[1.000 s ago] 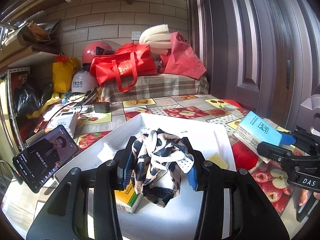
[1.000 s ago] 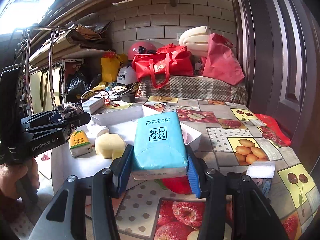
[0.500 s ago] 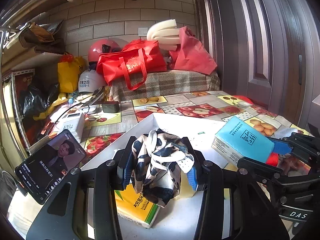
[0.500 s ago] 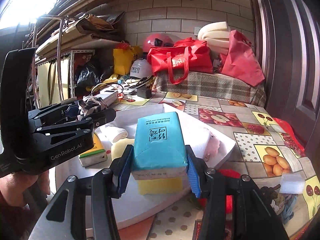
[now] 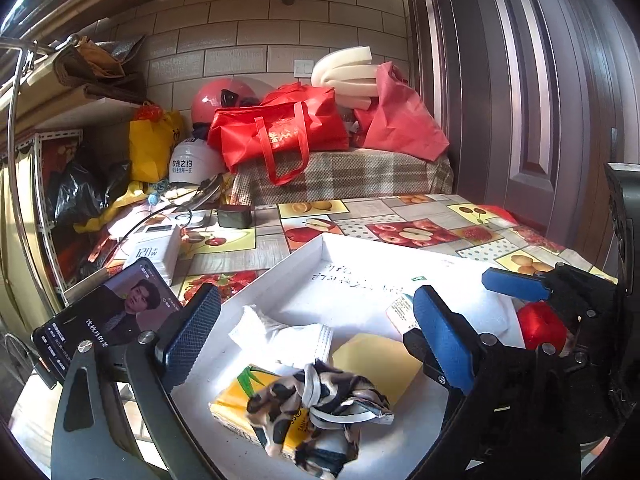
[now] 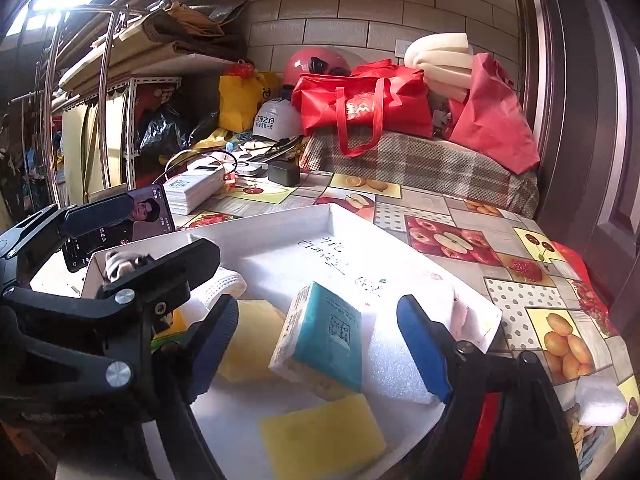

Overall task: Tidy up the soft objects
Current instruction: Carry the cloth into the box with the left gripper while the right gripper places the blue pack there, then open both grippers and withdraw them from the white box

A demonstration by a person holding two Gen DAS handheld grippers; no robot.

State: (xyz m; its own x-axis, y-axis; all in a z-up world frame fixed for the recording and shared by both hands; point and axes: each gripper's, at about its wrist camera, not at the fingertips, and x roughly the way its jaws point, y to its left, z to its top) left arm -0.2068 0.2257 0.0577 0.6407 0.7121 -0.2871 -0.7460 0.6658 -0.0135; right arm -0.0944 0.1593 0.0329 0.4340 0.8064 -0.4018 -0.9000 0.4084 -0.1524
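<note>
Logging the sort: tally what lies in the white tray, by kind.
Tissue packs: 2
Yellow sponges: 2
Patterned scarf: 1
White sock: 1
White foam piece: 1
Total: 7

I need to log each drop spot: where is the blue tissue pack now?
In the right wrist view the blue tissue pack lies tilted inside the white tray, between the open right gripper's fingers, with yellow sponges beside and below it.
</note>
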